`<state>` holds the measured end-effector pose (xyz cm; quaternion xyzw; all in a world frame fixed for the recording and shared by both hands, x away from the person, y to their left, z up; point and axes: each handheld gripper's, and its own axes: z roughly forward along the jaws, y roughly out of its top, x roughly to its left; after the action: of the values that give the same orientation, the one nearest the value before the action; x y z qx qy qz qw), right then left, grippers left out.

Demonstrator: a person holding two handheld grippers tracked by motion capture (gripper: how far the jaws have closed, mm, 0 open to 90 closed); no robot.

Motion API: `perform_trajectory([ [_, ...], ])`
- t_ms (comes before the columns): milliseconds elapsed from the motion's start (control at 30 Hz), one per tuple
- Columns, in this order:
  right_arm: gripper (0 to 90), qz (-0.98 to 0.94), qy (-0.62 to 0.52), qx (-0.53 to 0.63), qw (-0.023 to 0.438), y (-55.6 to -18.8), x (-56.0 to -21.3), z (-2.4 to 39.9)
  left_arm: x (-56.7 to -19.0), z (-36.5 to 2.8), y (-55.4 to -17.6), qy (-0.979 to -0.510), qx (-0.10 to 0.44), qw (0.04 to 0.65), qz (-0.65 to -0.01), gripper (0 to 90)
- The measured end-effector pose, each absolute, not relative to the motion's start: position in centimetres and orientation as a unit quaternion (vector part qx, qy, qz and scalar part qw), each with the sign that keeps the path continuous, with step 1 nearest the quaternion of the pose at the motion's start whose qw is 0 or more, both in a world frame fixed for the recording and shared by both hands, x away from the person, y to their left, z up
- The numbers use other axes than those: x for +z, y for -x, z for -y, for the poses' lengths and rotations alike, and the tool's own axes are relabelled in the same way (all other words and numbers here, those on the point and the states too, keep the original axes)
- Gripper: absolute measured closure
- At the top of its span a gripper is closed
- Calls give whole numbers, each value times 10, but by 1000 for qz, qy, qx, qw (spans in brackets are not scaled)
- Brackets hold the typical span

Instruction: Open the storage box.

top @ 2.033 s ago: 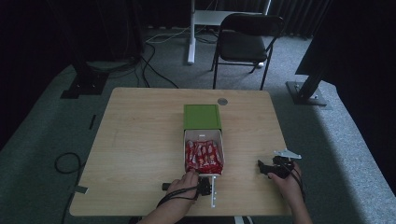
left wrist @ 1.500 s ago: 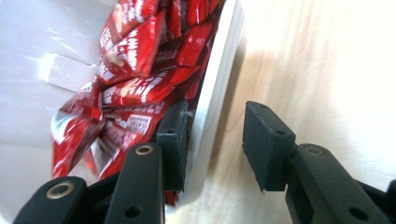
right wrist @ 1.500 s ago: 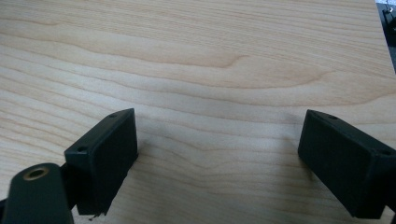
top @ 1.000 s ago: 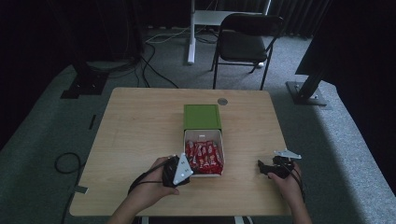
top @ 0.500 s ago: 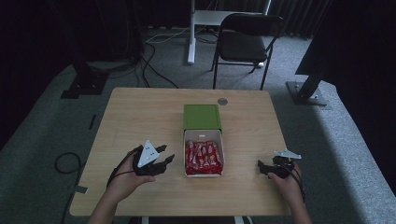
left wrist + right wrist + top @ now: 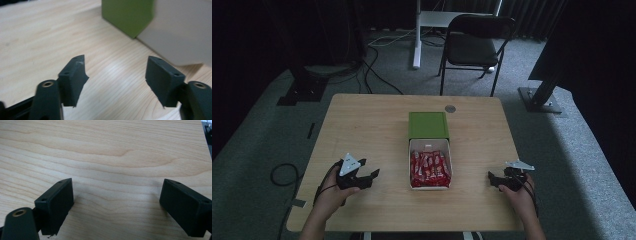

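Note:
A white open box (image 6: 430,186) packed with red wrapped bars (image 6: 430,166) lies mid-table, its far end tucked against a green box (image 6: 428,124). My left gripper (image 6: 371,176) rests on the table to the left of the box, pointing toward it. Its jaws have just been opening and stand open with nothing between them. In the left gripper view (image 6: 116,60) the green box (image 6: 127,15) and the white box wall (image 6: 180,32) lie ahead. My right gripper (image 6: 493,180) sits near the front right, open over bare wood (image 6: 117,182).
The wooden table (image 6: 362,120) carries a small grey round disc (image 6: 450,108) near its far edge. A black folding chair (image 6: 477,40) stands beyond the table. Cables lie on the floor at left, and a dark stand's base (image 6: 539,102) sits at right.
My left gripper moved left, away from the box's near left corner, and sank to the tabletop while its jaws opened. The right gripper stayed put.

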<state>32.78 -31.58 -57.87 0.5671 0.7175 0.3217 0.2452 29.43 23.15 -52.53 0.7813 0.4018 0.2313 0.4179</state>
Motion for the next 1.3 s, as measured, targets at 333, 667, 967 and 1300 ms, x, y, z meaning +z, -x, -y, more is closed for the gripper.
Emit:
perform_trajectory([
  [333,114,-718,-567,322,245,-328,-579,316,-542,-258,-293,-757,220,401,-467,235],
  [667,114,-718,-567,322,245,-328,-579,316,-553,-276,-295,-745,235,347,-519,143],
  [967,113,-718,-567,321,245,-328,-579,316,-561,-292,-295,-716,261,311,-569,96],
  [1300,113,-718,-567,322,245,-328,-579,316,-569,-295,-297,-700,262,288,-598,92],
])
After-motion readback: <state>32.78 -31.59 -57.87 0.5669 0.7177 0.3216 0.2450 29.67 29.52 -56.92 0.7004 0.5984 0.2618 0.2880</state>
